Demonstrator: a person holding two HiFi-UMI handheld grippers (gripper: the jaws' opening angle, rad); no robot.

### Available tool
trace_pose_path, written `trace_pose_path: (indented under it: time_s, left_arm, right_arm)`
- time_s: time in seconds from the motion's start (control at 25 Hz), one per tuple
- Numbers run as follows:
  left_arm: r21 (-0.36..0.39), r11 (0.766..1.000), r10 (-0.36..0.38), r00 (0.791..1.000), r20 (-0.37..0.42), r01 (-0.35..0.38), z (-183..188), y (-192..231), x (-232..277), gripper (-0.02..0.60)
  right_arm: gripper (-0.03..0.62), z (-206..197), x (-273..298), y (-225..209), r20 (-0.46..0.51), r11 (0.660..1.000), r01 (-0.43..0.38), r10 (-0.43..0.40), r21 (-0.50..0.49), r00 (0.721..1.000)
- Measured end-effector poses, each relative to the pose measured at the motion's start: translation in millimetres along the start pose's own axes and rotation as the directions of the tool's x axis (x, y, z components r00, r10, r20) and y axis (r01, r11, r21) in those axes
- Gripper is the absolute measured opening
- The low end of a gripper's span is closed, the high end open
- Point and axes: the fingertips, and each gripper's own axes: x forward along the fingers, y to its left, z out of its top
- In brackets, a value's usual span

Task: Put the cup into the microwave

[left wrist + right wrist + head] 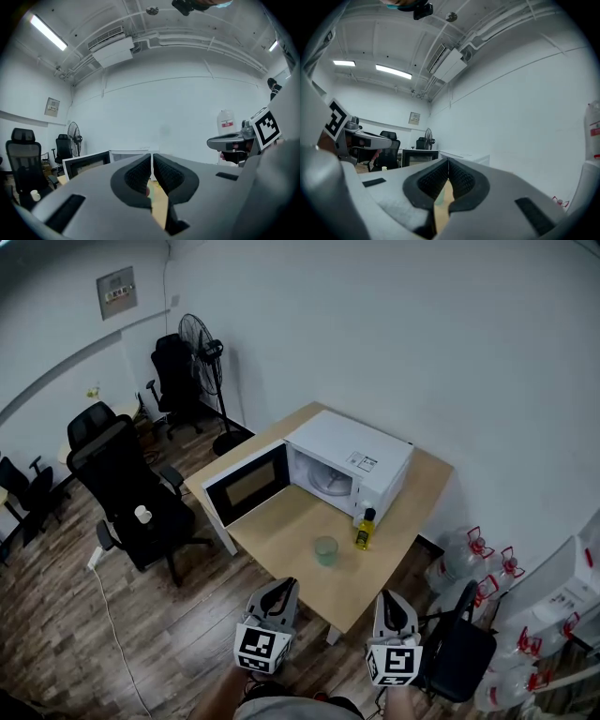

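Bearing microwave [352, 465], cup [325, 550], a wooden table [281, 531], plank floor [169, 643], left claw [281, 583] and right claw [392, 597] clenched

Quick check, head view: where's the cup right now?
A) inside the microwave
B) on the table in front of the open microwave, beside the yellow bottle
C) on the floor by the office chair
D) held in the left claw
B: the cup stands on the table beside the yellow bottle, in front of the microwave, whose door is swung open.
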Motion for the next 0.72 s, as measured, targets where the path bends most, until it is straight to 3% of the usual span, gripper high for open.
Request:
trace_pose_path:
  time_s: [0.2, 0.4, 0.56, 0.72]
  left_arm:
    - [0.003, 0.995, -0.095, 0.995, -0.026, 0.095, -4, 43, 51, 0.035]
    - [0.001, 0.978, -0.206, 0.977, -0.051, 0.206, -9, 68, 93, 0.035]
    - [-0.018, 0.957, -0.290, 0.954, -0.077, 0.289, -24, 80, 124, 0.035]
    - [-0.031, 0.924, -0.381, 0.917, -0.117, 0.380, -51, 81, 152, 0.035]
  right_arm:
    - [0.018, 0, 50, 3, -0.015, 0.996, 0.091, -0.091, 0.018, 0.996]
    - [0.018, -12, 81, 4, -0.083, 0.979, 0.199, -0.195, 0.049, 0.977]
    - [0.018, -26, 98, 6, -0.128, 0.960, 0.274, -0.265, 0.059, 0.956]
    - [0.018, -44, 109, 4, -0.175, 0.932, 0.355, -0.339, 0.068, 0.924]
